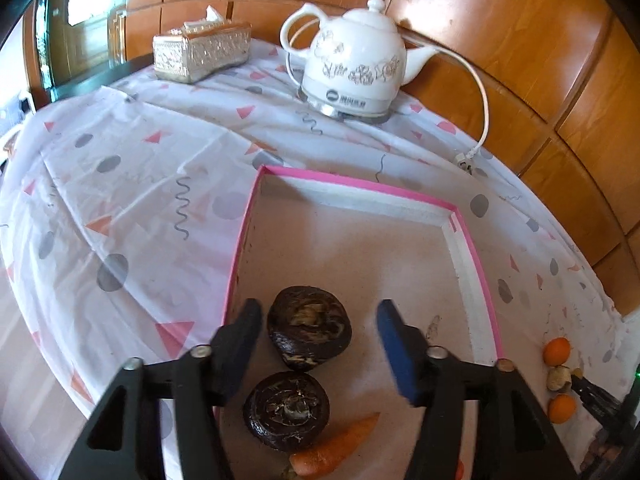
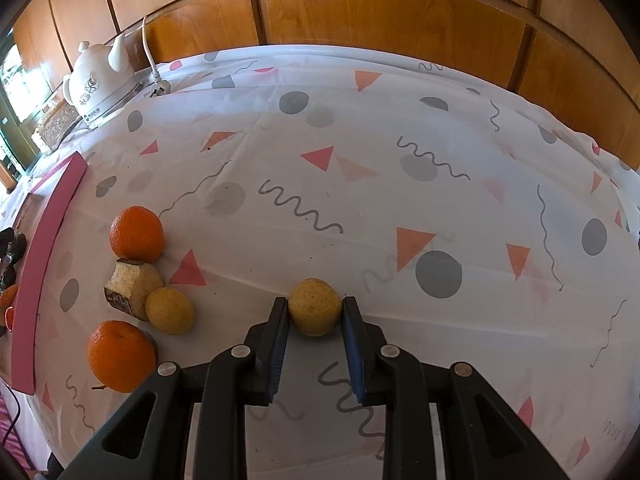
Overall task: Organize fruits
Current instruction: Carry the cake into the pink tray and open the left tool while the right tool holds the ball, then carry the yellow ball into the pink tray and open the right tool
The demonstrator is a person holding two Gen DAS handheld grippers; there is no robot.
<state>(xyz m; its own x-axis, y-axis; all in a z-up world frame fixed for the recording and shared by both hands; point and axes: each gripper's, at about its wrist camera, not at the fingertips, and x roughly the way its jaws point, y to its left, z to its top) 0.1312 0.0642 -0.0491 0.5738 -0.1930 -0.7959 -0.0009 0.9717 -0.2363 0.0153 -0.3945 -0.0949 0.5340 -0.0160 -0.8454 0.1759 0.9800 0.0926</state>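
Patterned tablecloth [image 2: 360,184] covers table, wood-panel wall [image 2: 360,8] behind. Pink-rimmed tray [image 1: 476,264] holds carrot [image 1: 336,448], tip pointing toward kettle [image 1: 352,68]. Left gripper [image 1: 320,344] fingers apart, over tray. Right gripper [image 2: 314,312] clamped on yellow fruit [image 2: 314,306], perhaps lemon, right of tray.

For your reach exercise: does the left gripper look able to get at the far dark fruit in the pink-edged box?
Probably yes. The left gripper is open, the far dark fruit lies between its fingers, and nothing covers it in the box.
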